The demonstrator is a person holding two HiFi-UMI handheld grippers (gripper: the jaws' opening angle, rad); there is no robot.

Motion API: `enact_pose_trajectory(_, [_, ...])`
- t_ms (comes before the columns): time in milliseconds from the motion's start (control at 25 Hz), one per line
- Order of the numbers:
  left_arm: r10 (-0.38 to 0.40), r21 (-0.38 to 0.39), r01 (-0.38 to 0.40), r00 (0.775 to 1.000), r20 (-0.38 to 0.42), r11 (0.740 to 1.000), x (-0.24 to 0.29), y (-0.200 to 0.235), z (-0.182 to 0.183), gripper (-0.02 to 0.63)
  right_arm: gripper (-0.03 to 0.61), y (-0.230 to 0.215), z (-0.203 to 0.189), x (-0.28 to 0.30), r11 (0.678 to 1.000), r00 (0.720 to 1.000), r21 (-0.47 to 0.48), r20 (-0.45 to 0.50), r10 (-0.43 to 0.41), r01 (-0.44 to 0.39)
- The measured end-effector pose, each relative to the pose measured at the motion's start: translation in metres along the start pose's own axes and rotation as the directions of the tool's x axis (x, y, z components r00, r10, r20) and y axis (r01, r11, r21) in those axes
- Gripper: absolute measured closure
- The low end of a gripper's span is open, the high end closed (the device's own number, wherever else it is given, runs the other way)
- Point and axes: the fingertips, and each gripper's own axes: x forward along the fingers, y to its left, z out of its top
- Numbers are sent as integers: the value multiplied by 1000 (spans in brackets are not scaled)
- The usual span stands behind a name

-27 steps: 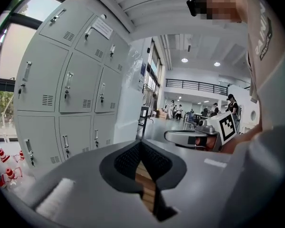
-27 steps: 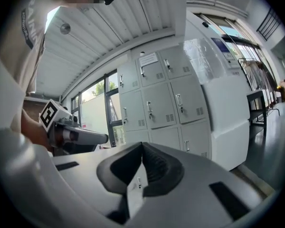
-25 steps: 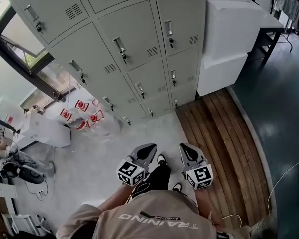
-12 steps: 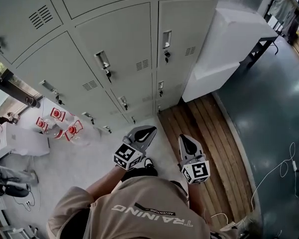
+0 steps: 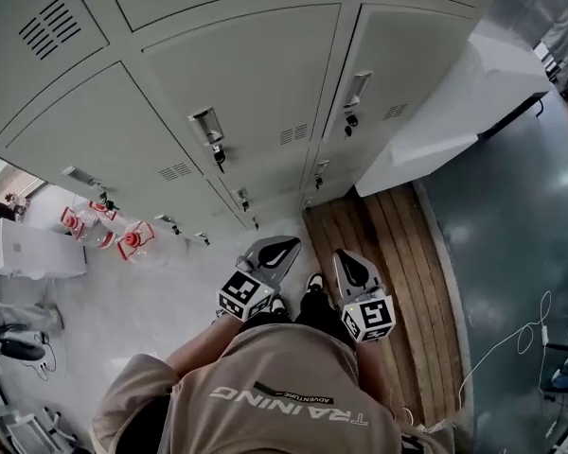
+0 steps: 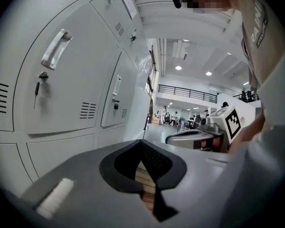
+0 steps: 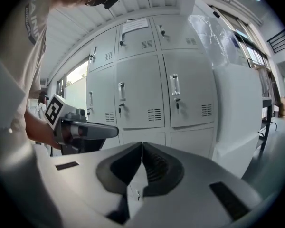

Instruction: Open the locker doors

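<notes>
A bank of grey locker doors point(image 5: 246, 74) fills the upper head view, all shut, each with a metal handle point(image 5: 207, 125) and a key under it. My left gripper point(image 5: 281, 247) and right gripper point(image 5: 346, 259) are held low in front of my body, both shut with nothing between the jaws, well short of the doors. In the left gripper view the left gripper point(image 6: 142, 145) points past a door handle point(image 6: 55, 48) at upper left. In the right gripper view the right gripper point(image 7: 141, 147) faces two doors with upright handles point(image 7: 174, 85).
A white block point(image 5: 454, 112) stands against the lockers' right end. Wooden planks point(image 5: 388, 253) cover the floor below it, with dark floor and a thin cable point(image 5: 511, 339) further right. Red-capped jugs point(image 5: 123, 239) sit on the floor at left.
The lockers have grown larger and closer in the head view. Both grippers stay shut and low in front of my body, about where they were.
</notes>
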Motion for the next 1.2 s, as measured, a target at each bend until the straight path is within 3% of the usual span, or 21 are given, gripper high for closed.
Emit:
enact_pose_trajectory(320, [185, -22, -184, 983, 17, 983, 5, 68, 20, 607, 568, -58, -8, 94, 996, 996, -23, -23, 86, -87])
enact_pose_trajectory(480, [266, -12, -266, 964, 10, 964, 18, 94, 37, 607, 568, -100, -35, 150, 993, 988, -47, -114, 102, -108])
enact_pose_trajectory(880, [401, -85, -399, 916, 9, 913, 52, 127, 38, 607, 566, -160, -153, 255, 972, 903, -87, -396, 167, -217])
enact_pose_trajectory(1200, [460, -106, -461, 887, -33, 881, 40, 133, 25, 607, 565, -162, -183, 283, 957, 864, -59, -448, 228, -283])
